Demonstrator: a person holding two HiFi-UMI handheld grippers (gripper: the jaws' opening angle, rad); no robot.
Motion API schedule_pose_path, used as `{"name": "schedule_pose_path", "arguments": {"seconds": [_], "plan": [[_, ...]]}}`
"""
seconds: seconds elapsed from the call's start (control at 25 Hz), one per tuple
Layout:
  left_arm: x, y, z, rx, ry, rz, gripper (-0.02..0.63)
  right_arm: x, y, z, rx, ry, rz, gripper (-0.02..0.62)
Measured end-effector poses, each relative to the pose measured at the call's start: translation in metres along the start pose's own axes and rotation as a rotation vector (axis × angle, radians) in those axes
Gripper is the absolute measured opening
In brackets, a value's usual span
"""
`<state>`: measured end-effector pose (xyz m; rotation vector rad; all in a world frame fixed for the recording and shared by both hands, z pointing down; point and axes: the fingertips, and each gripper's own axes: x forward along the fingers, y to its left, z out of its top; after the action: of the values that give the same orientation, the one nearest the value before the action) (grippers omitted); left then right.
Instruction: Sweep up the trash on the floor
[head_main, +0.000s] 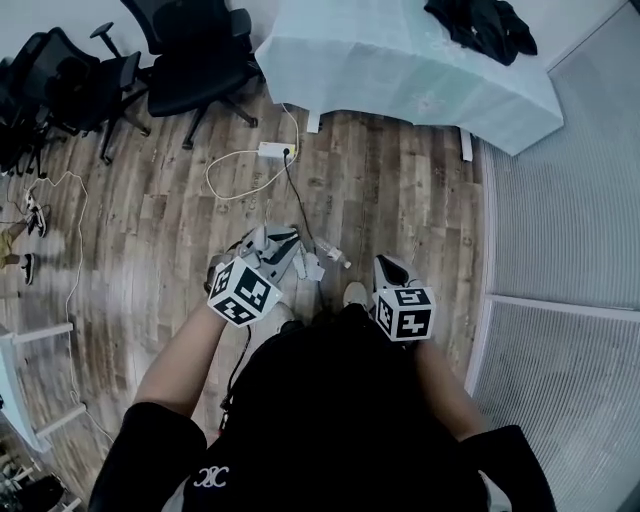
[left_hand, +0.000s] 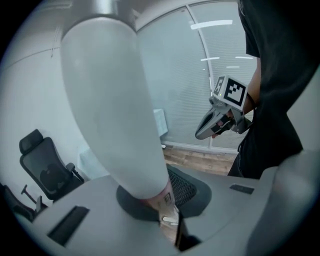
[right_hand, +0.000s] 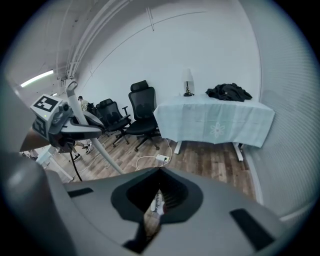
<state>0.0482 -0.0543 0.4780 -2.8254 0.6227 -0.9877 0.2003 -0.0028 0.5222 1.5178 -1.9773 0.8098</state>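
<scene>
My left gripper (head_main: 280, 245) is held close in front of the person's body, shut on a thick white pole (left_hand: 115, 100) that fills the left gripper view. From the right gripper view the same pole (right_hand: 95, 145) slants down from the left gripper (right_hand: 60, 125) to the wooden floor. Level with it on the right is my right gripper (head_main: 392, 268), its jaws together and nothing between them (right_hand: 159, 172). A few small pale scraps (head_main: 325, 256) lie on the floor just past the left gripper. The pole's lower end is hidden.
A table under a pale cloth (head_main: 420, 60) stands ahead with a black garment (head_main: 480, 25) on it. Black office chairs (head_main: 195, 60) are at the back left. A white power strip (head_main: 272, 150) and cables lie on the floor. A ribbed partition wall (head_main: 560, 200) runs along the right.
</scene>
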Motion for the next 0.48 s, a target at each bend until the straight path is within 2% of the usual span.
{"name": "schedule_pose_path", "arguments": {"seconds": [0.12,0.2,0.36,0.48], "plan": [[-0.003,0.002,0.026,0.023,0.001,0.045,0.02,0.001,-0.012,0.005,0.007,-0.022,0.006,0.014],[-0.003,0.009,0.042,0.011,-0.008,0.096,0.019,0.002,-0.021,0.011,0.007,-0.043,0.01,0.012],[-0.008,0.027,0.07,-0.065,-0.04,0.224,0.017,-0.003,-0.037,0.032,0.0,-0.109,0.022,0.012],[-0.011,0.038,0.091,-0.108,-0.087,0.291,0.014,-0.013,-0.048,0.066,0.002,-0.214,0.048,0.012]]}}
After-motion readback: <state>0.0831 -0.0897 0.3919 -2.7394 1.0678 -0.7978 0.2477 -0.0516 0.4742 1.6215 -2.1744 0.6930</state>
